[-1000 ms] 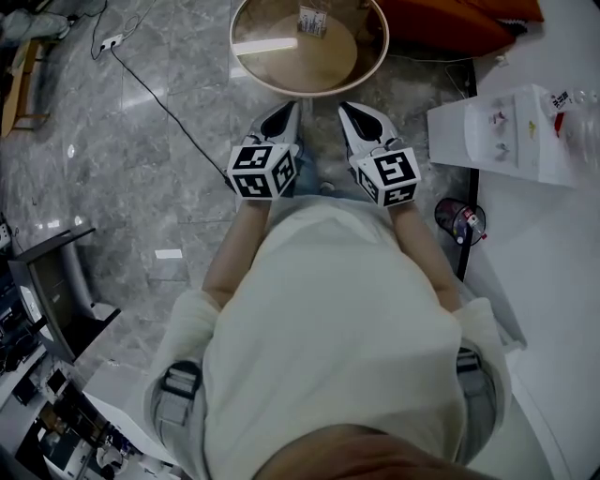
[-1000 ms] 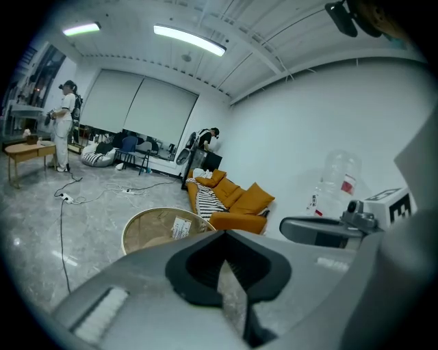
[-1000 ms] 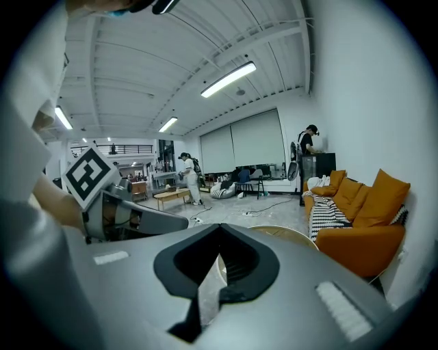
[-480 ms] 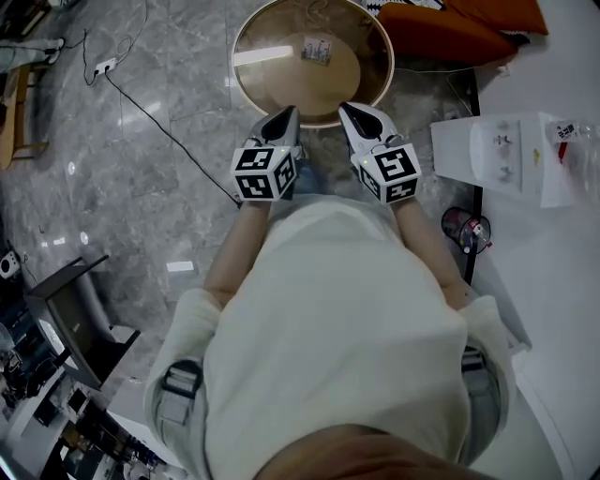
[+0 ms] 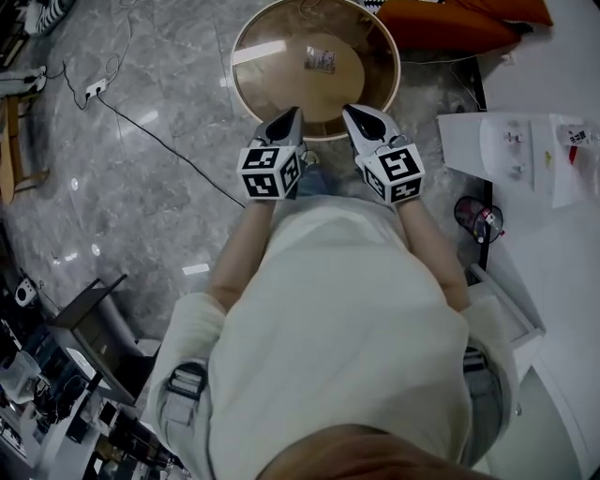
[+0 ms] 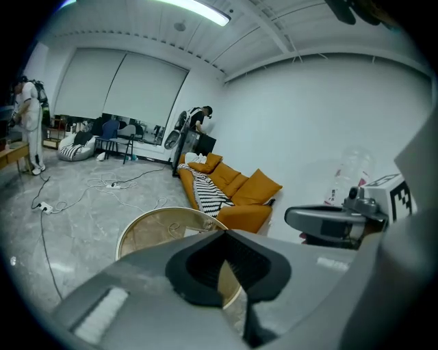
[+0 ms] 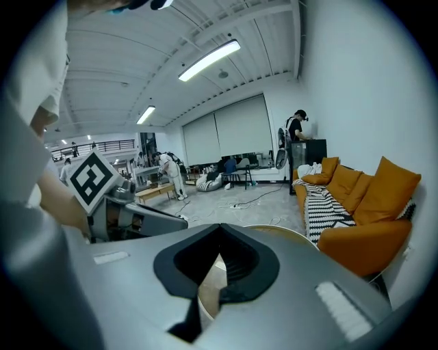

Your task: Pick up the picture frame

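In the head view a small picture frame (image 5: 321,60) stands near the middle of a round glass-topped table (image 5: 375,103). My left gripper (image 5: 292,116) and right gripper (image 5: 351,112) are side by side, pointing at the table's near rim. Both are shut, with nothing between their jaws. The frame lies well beyond both tips. In the left gripper view the shut left gripper (image 6: 222,236) covers part of the round table (image 6: 144,229), and the right gripper (image 6: 327,223) shows at the right. In the right gripper view the shut right gripper (image 7: 219,236) hides most of the table (image 7: 277,232).
An orange sofa (image 5: 450,19) stands behind the round table. A white table (image 5: 553,244) with a white box (image 5: 511,141) runs along the right. A black cable (image 5: 159,141) and a power strip (image 5: 94,89) lie on the grey marble floor. Cluttered desks fill the lower left.
Both grippers, still shut, have moved forward together toward the round table. Their tips now reach its near rim, and the table sits lower in the head view.
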Motion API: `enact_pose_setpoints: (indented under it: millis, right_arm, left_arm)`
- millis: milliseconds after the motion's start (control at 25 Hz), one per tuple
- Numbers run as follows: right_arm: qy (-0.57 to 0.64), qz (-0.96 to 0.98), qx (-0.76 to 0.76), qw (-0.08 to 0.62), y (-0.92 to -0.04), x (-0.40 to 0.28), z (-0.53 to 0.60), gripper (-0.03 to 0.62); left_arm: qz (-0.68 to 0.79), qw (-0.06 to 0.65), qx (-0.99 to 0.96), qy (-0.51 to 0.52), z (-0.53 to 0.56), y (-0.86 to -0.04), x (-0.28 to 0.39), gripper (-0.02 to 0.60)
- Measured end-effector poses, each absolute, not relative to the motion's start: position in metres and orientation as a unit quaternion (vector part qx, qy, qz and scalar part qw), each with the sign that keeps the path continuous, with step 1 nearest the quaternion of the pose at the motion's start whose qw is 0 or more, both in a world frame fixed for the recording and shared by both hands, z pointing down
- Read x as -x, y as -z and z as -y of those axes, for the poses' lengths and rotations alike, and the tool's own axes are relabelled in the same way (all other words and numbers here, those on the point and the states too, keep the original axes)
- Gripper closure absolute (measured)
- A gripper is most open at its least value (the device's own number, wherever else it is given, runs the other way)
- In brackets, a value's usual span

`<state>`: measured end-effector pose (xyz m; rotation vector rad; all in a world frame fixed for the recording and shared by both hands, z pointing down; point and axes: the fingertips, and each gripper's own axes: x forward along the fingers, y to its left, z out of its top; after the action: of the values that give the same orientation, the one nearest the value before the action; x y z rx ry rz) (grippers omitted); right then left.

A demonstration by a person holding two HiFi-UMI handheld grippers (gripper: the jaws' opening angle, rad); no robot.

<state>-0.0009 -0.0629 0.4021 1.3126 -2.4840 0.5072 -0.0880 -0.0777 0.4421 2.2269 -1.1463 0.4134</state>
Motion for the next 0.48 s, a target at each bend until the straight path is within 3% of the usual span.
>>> enact_pose_setpoints:
  millis: [480]
  right_arm:
    - [-0.182,0.841,-0.477,0.177,-0.454,-0.015,0.095,0.593]
  left_arm:
    - [0.406,0.316,-0.835,-0.196,0.118,-0.505,0.086,0.580]
